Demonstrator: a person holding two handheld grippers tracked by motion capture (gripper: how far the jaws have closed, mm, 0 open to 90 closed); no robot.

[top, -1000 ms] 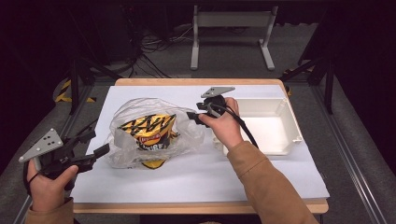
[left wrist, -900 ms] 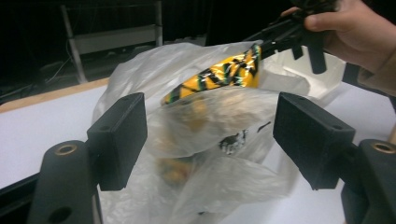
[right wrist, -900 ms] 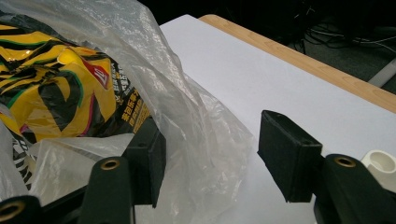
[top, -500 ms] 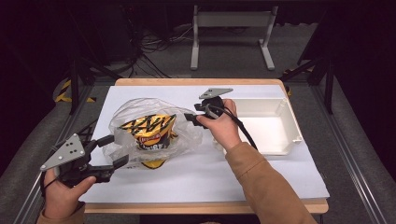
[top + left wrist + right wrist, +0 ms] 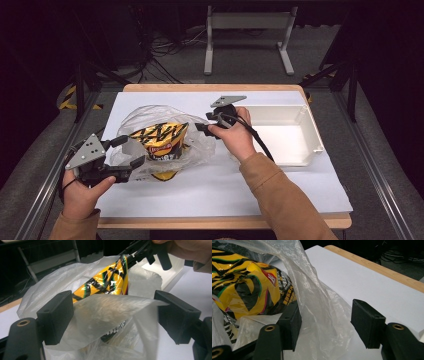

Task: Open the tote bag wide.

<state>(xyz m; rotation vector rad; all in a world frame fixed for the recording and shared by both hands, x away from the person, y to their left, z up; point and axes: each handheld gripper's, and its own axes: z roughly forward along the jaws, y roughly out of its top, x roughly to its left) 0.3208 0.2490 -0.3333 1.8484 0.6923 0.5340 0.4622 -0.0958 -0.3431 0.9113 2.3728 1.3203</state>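
A clear plastic bag [image 5: 142, 116] lies on the white-covered table and holds a yellow and black snack packet [image 5: 160, 137]. My left gripper [image 5: 129, 151] is at the bag's near left edge. Its jaws have just been opening and stand wide, with a loose flap of the bag [image 5: 110, 312] between them and the snack packet [image 5: 110, 280] beyond. My right gripper [image 5: 200, 126] is at the bag's right edge. In the right gripper view the right gripper [image 5: 328, 322] is open, bag film [image 5: 317, 305] drapes between the jaws, and the packet [image 5: 249, 287] lies to the left.
A white plastic tray [image 5: 312, 135] sits at the table's right, just beyond my right hand. The white sheet [image 5: 210, 192] has bare room in front of the bag. Metal rails run along both sides of the table, and a stand's legs rise behind it.
My left hand has moved right toward the bag, and its jaws now straddle the bag's near left flap. The right hand and the bag have stayed put.
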